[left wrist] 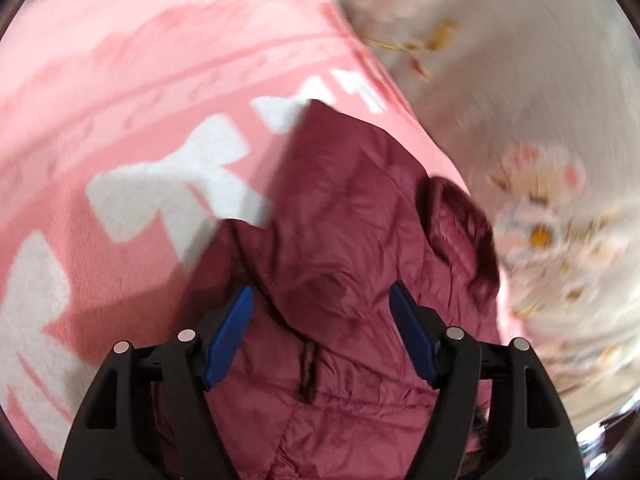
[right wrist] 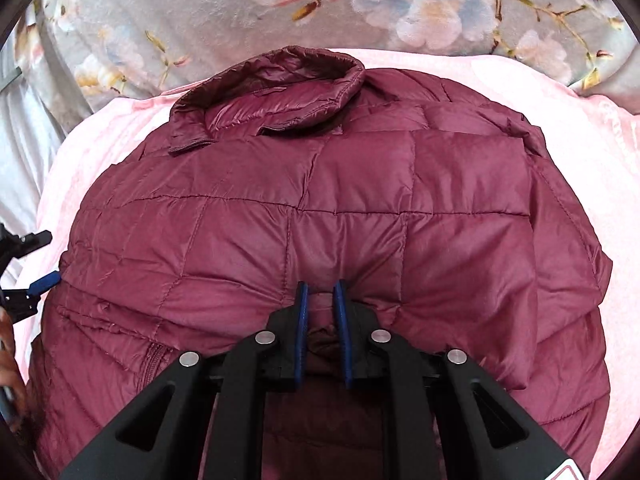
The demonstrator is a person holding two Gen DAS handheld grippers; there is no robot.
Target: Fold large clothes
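Note:
A maroon quilted puffer jacket (right wrist: 320, 208) lies spread on a pink blanket (right wrist: 592, 152), its collar (right wrist: 280, 80) at the far end. My right gripper (right wrist: 320, 292) is shut on a pinched fold of the jacket's near part. My left gripper (left wrist: 322, 300) is open, its blue pads (left wrist: 236, 320) spread wide just above the jacket (left wrist: 340, 240). That view is motion-blurred. The left gripper also shows at the left edge of the right wrist view (right wrist: 40, 280), beside the jacket's side.
The pink blanket has white bow shapes (left wrist: 172, 184) in the left wrist view. A grey floral bedspread (right wrist: 360, 8) lies beyond the collar and also shows in the left wrist view (left wrist: 540, 120). White sheet folds (right wrist: 24, 140) are at the far left.

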